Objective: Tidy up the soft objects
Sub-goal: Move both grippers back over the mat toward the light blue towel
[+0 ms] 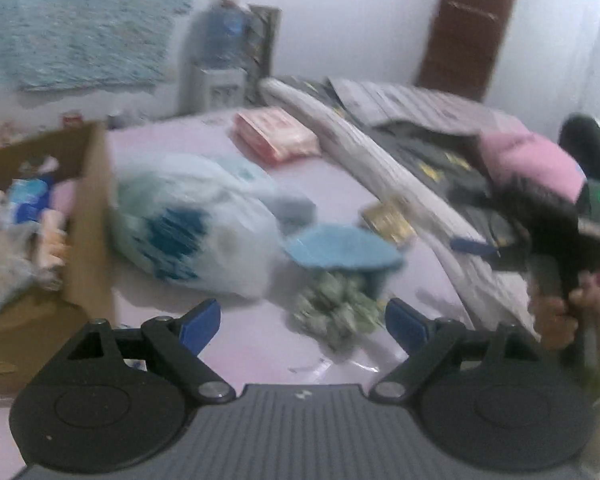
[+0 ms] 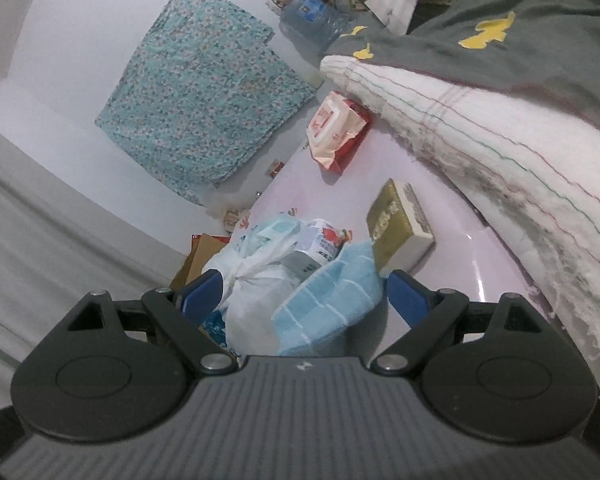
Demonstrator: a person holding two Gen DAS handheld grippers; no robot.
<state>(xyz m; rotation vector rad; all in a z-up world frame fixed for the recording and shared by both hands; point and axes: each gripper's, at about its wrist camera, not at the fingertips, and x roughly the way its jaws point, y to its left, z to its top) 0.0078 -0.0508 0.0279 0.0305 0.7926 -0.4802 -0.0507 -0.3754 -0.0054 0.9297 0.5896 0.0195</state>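
While some items sit in the cardboard box (image 1: 88,216), blue towel (image 1: 342,246) and plastic bag (image 1: 196,220) remain out; left gripper (image 1: 302,322) and right gripper (image 2: 306,294) gape, empty.

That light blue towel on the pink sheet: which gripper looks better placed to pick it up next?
Probably the right. In its wrist view the light blue towel sits directly between the open jaws of the right gripper. The left gripper is also open, but the towel lies further ahead, with a greenish cloth bundle between.

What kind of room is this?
Probably a bedroom: a striped white blanket and grey bedding are piled on a pink sheet, with a water dispenser by the wall.
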